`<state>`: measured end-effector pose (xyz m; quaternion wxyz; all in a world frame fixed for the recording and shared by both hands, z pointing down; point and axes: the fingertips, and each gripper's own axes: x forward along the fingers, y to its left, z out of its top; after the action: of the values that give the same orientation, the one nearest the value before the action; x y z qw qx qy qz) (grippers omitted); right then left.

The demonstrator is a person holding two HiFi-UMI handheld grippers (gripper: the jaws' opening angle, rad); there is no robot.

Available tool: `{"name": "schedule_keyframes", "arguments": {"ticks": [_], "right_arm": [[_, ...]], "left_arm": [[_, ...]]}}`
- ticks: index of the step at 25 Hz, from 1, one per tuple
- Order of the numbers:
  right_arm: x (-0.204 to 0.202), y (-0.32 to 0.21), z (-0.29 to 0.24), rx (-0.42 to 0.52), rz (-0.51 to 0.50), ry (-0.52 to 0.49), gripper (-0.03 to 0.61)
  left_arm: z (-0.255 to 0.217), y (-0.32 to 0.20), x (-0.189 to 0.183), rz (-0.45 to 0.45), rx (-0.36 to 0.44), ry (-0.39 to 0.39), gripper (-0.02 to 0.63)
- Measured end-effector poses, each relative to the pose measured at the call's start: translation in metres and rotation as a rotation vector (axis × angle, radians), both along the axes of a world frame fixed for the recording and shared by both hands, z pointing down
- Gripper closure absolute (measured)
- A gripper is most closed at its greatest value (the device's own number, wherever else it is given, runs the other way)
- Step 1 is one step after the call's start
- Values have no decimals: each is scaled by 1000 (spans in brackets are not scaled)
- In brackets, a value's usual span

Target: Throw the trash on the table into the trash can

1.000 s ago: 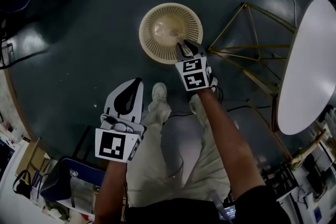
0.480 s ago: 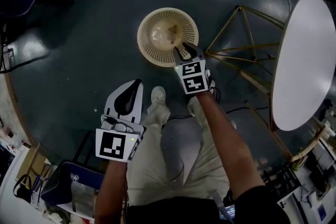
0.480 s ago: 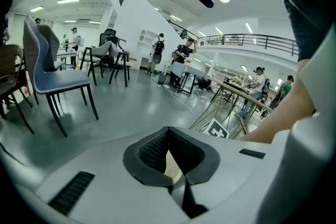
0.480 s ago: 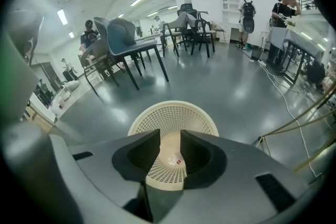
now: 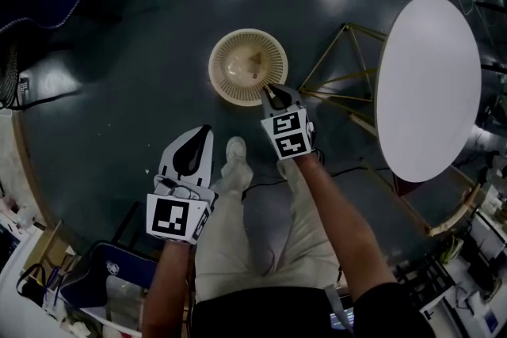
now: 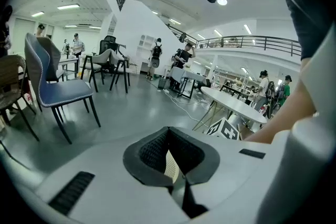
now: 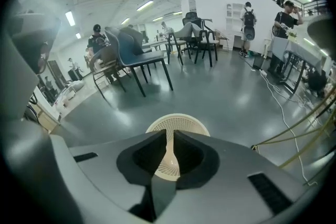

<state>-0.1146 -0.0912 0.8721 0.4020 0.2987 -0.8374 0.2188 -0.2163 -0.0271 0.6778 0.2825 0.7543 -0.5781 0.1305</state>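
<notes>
- The trash can (image 5: 248,67), a round cream mesh basket, stands on the dark floor (image 5: 119,43).
- A small brownish scrap of trash (image 5: 255,58) lies inside the can, on its bottom, a little off centre toward the desk.
- The right gripper (image 5: 272,93) hangs over the can's near rim and points steeply down into it.
- In the right gripper view its jaws stand a narrow slit apart after just closing in. Nothing is between them, and only the can's mesh shows through the slit.
- The left gripper (image 5: 207,128) hovers nearer the person than the can, clear of its rim and to the left of the right gripper.
- In the left gripper view its jaw tips meet. Nothing is clamped, and a sliver of the can shows through the hollow behind the tips.
- The white oval desk (image 5: 428,83) stands to the right of the can, with its gold wire legs (image 5: 342,75) between the desktop and the can.
- The person's pale shoe (image 5: 236,148) rests on the floor just on the near side of the can, between the two grippers.
- A blue chair (image 6: 58,89) stands well apart from the can, seen in the left gripper view.
</notes>
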Motion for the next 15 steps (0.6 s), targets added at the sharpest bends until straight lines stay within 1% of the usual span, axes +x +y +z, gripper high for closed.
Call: {"name": "schedule_keyframes", "arguments": {"ticks": [2, 4, 9, 15], "right_arm": [[3, 3, -24, 13, -7, -17, 531], [6, 5, -50, 17, 7, -33, 537], [6, 5, -127, 51, 28, -91, 548], [-1, 7, -227, 122, 11, -156, 554]], "left_arm": [[-20, 4, 2, 1, 7, -7, 606], [-41, 7, 3, 1, 13, -10, 606], [-98, 13, 5, -20, 27, 7, 606], [-164, 19, 10, 8, 73, -11, 606]]}}
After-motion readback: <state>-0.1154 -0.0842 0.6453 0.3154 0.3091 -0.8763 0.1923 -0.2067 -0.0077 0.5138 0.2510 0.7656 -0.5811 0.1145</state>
